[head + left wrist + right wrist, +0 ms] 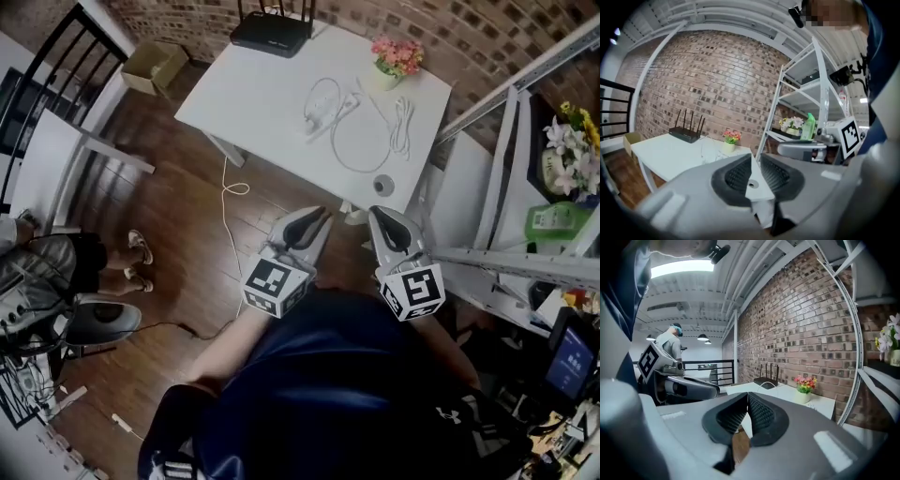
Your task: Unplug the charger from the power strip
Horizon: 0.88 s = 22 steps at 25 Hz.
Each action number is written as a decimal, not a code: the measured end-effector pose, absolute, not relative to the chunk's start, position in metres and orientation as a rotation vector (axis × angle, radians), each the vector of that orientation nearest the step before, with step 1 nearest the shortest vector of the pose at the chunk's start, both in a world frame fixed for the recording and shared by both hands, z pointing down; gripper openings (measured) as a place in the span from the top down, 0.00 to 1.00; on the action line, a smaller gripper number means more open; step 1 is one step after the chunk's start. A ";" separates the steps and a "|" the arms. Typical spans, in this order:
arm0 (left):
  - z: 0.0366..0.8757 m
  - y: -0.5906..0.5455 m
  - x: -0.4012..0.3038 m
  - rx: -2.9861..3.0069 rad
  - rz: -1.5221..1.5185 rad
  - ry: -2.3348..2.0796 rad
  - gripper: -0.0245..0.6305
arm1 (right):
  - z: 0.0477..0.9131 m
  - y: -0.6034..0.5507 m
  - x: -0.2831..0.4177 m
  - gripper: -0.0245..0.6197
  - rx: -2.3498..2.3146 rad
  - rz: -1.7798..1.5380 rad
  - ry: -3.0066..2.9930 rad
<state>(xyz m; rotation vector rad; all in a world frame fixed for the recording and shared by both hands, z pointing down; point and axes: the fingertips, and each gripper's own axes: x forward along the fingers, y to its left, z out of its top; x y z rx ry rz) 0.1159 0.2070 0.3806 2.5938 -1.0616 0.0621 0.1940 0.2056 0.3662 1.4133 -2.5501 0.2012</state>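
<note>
Closest to head cam: dark blue shirt (319,394) of the person carrying the rig, with both grippers held just in front of it over the wood floor (187,234).

Left gripper (319,214): jaws a narrow slit apart at the tips, nothing between them, released. I only see the table edge through the gap in the left gripper view.

Right gripper (375,211): jaws clenched tip to tip, empty. The right gripper view shows the pads (761,416) meeting at the front with no object in them.

The two grippers sit side by side, near each other but not touching, both pointing toward the white table (262,94) ahead.

Task item: power strip (319,114) lies on the table, well ahead of both grippers and roughly in line with the gap between them. Charger (345,103) sits at the strip, but it's too small for me to confirm it's seated. A white cable (403,122) loops from there, with its bundled part ahead of the right gripper.

- Router (272,33): far edge of the table, ahead and left of the left gripper.
- Flower pot (394,61): far edge, ahead of the right gripper.
- Small round object (382,185): near edge of the table, just ahead of the right gripper.
- Metal shelf rack (506,169): to the right of the right gripper.
</note>
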 end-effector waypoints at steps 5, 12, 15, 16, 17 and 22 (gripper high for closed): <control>0.378 0.147 0.094 2.571 0.065 -0.937 0.87 | 0.375 0.147 0.175 0.95 1.483 0.310 -2.471; 0.392 0.077 0.048 2.540 0.079 -0.886 0.87 | 0.386 0.081 0.131 0.95 1.490 0.410 -2.406; 0.401 0.056 0.032 2.540 0.095 -0.867 0.87 | 0.390 0.060 0.112 0.95 1.467 0.414 -2.399; 0.404 0.050 0.028 2.540 0.100 -0.863 0.87 | 0.393 0.055 0.107 0.95 1.454 0.426 -2.394; 0.406 0.044 0.024 2.540 0.104 -0.861 0.87 | 0.396 0.050 0.102 0.95 1.438 0.441 -2.390; 0.417 0.016 0.011 2.532 0.123 -0.862 0.87 | 0.419 0.025 0.097 0.92 1.399 0.496 -2.325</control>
